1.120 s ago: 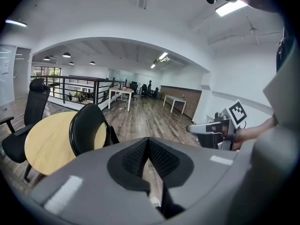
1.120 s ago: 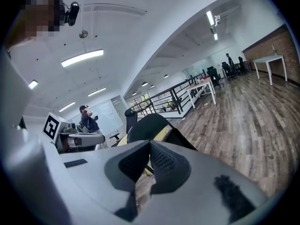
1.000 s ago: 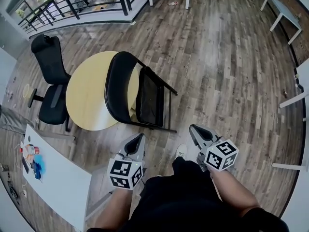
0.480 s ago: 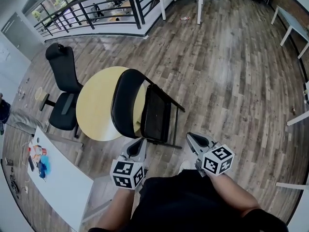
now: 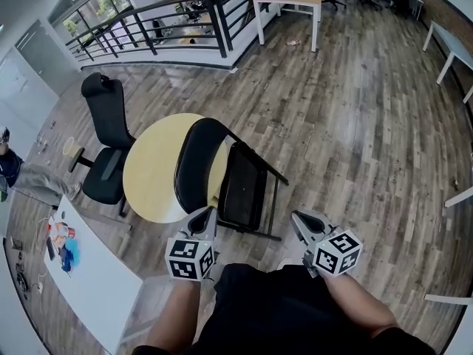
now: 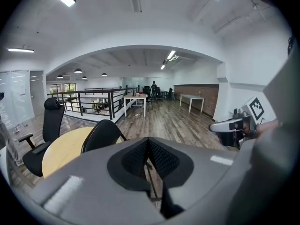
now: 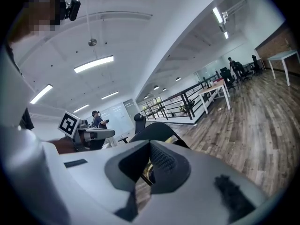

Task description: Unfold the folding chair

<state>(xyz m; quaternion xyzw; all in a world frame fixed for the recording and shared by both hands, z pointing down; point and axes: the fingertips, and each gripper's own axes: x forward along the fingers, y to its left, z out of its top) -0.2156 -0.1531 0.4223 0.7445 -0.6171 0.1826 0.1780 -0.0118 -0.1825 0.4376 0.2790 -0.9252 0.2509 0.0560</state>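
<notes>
My left gripper (image 5: 208,213) has its fingers pressed together with nothing between them. My right gripper (image 5: 296,217) is the same, fingers closed and empty. Both hang above the wooden floor (image 5: 355,124), pointing toward the folding chair (image 5: 194,161). It stands on the floor just ahead of them, folded up, its seat tipped against the frame. Its black backrest overlaps the edge of the round yellow counter (image 5: 151,168), though I cannot tell whether they touch. A black office chair (image 5: 107,143) sits beyond the counter on my left.
</notes>
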